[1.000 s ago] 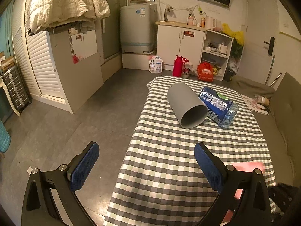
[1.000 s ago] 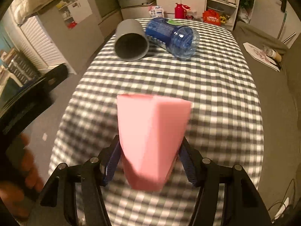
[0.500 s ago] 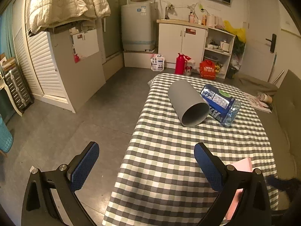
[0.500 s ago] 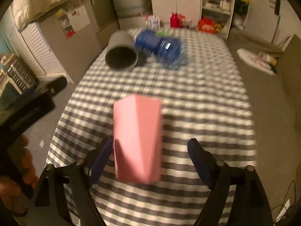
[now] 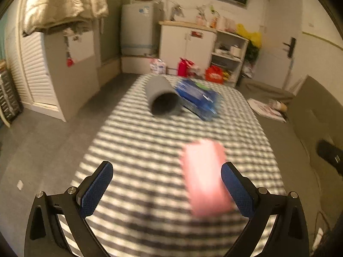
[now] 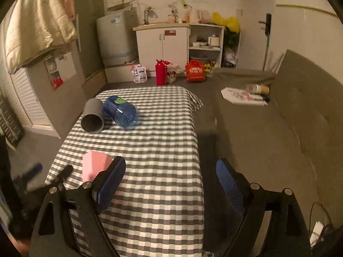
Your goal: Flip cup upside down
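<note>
Released, the pink cup (image 5: 204, 176) stands between the wide left tool's (image 5: 166, 189) fingers.

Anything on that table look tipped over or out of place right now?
Yes. The grey cup and the blue bottle both lie on their sides, touching, at the table's far left. The pink cup stands alone; both grippers are open.
</note>
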Motion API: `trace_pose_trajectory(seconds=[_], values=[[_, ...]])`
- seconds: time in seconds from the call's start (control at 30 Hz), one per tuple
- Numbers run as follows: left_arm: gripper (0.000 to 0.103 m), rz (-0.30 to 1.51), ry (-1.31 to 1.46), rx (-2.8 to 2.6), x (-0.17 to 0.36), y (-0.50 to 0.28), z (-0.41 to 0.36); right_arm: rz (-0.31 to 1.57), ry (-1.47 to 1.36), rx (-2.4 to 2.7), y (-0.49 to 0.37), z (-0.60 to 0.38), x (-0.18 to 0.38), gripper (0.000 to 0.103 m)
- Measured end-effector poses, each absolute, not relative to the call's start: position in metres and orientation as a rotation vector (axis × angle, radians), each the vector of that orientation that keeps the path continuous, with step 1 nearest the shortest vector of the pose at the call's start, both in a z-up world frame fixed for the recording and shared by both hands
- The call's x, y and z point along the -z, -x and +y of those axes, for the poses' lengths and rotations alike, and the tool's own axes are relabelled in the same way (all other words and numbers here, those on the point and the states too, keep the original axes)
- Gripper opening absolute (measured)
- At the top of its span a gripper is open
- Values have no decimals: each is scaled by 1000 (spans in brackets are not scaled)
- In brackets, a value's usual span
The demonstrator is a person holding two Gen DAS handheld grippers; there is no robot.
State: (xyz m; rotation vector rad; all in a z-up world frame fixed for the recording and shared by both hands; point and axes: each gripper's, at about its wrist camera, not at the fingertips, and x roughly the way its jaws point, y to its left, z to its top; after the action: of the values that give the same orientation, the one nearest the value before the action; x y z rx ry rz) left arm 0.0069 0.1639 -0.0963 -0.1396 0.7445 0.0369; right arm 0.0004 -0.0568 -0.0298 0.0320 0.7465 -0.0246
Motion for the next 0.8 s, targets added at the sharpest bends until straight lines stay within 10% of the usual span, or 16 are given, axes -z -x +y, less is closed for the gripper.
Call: trace_pose_trajectory(seconds=[0.53,0.8], values=[[101,856,74,82,147,-23,111,891,-137,71,-15,-75,60,87],[60,900,77,107,156,-28,116,937,-138,73,-24,-68,67,87]])
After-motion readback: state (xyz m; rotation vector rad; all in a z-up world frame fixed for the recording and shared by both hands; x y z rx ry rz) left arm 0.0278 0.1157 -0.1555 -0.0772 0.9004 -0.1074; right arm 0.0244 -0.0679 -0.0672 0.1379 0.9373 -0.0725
